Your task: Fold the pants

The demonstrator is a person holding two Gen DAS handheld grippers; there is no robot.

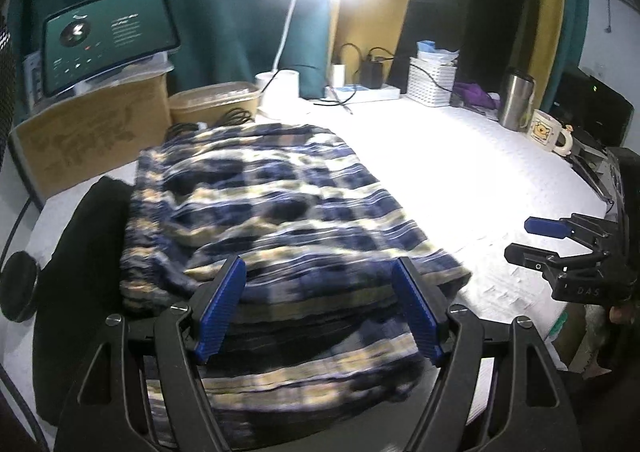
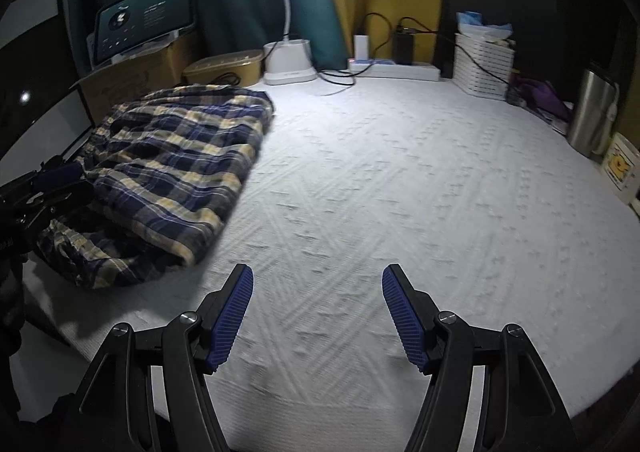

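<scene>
The blue, yellow and white plaid pants [image 1: 256,212] lie folded in a thick stack at the left of the white textured table cover [image 1: 460,180]. My left gripper [image 1: 320,268] hovers over the near end of the stack, jaws open wide, with the cloth showing below and between the blue pads [image 1: 224,304]. In the right wrist view the pants [image 2: 172,168] sit to the left and my right gripper [image 2: 317,276] is open over bare cover [image 2: 420,180] with nothing between its fingers. Each gripper shows in the other's view: right gripper [image 1: 528,242], left gripper [image 2: 60,180].
Along the back stand a lit desk lamp [image 2: 290,60], a screen [image 1: 108,36] on a cardboard box [image 1: 92,140], a tan container [image 1: 216,100], a power strip [image 2: 394,68] and a white basket [image 2: 484,64]. A steel tumbler [image 1: 516,98] and a mug [image 1: 546,132] stand at the right. A black object [image 1: 92,236] lies left of the pants.
</scene>
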